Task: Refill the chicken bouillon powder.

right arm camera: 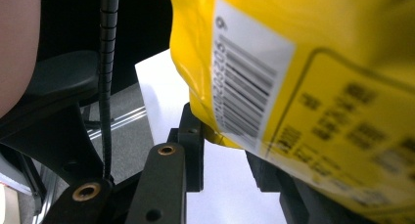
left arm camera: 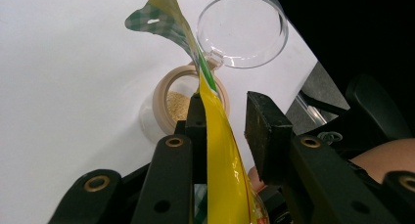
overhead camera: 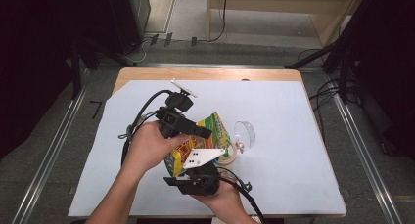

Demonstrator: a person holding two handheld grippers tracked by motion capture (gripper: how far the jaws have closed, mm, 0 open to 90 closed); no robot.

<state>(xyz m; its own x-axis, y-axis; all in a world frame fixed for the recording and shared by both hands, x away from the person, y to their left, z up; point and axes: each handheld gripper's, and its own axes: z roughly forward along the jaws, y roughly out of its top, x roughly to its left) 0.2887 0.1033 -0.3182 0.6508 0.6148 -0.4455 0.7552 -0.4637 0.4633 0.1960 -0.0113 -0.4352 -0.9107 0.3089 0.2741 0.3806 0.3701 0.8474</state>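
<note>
A yellow printed bag [overhead camera: 218, 128] hangs tilted over an open jar [overhead camera: 227, 158] in the middle of the white mat. The jar [left arm camera: 171, 104] has a tan rim and pale grains inside, and its clear lid [left arm camera: 242, 31] is flipped back. My left gripper [overhead camera: 205, 134] holds the bag's upper part. The thin film [left arm camera: 220, 150] lies against one pad, and the fuller part fills the space lower down. From below, my right gripper [overhead camera: 186, 169] is shut on the bag's barcode corner [right arm camera: 303, 62]. Its own jaws [right arm camera: 225, 136] straddle that corner.
The white mat [overhead camera: 293, 160] covers most of the wooden table [overhead camera: 210, 73]. Black cables [overhead camera: 142, 111] trail from both grippers toward the near edge. Dark stands and floor rails flank the table on both sides.
</note>
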